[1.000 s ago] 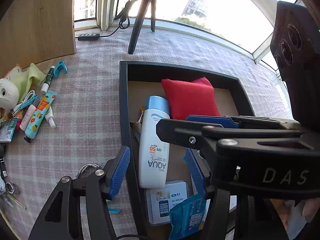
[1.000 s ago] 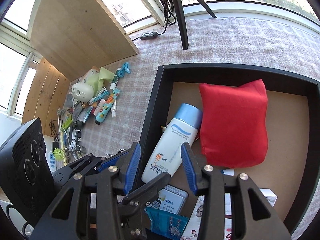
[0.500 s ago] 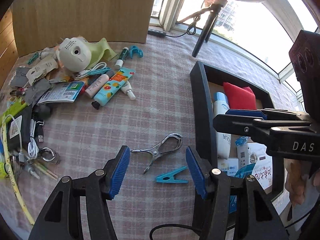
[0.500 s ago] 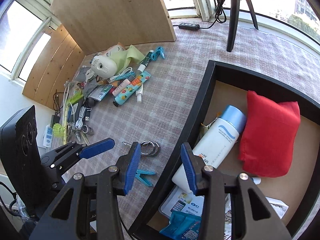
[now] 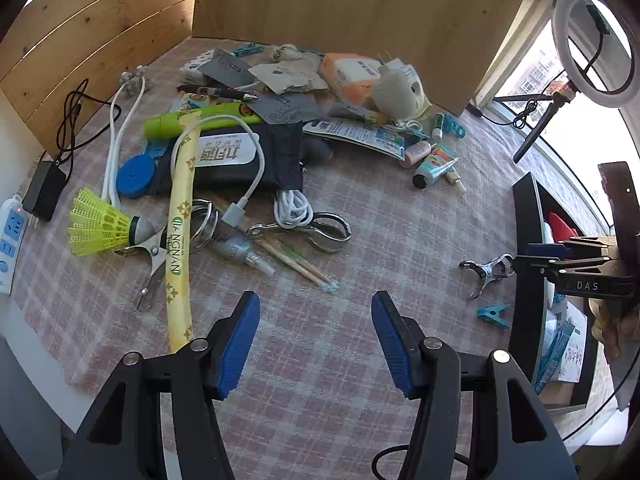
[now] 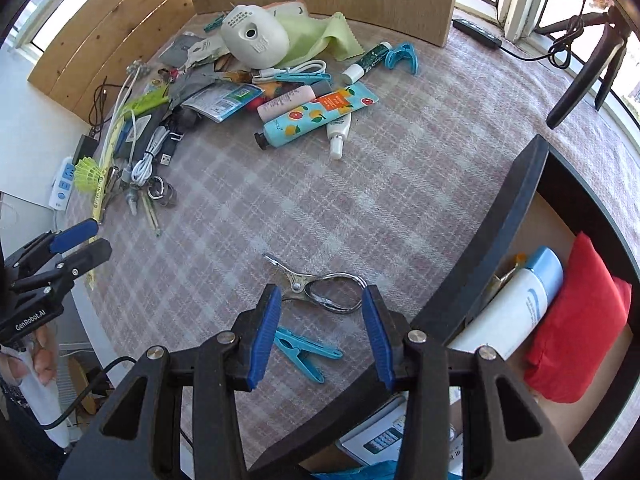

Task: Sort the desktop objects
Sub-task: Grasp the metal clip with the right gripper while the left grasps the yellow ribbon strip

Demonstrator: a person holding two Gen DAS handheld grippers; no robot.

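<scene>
Steel clip (image 6: 320, 288) lay crosswise on the surface just ahead of the right tongs (image 6: 320, 334), gaping and empty; the left tongs (image 5: 316, 338), likewise open, hung farther off.

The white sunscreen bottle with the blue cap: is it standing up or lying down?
Lying down. The sunscreen bottle rests on its side inside the black tray, beside the red pouch.

A checked tablecloth (image 6: 400, 184) is spread over the table; clutter (image 5: 248, 128) is heaped far left, clips (image 6: 316, 292) near, a tray (image 6: 516, 220) right.
</scene>
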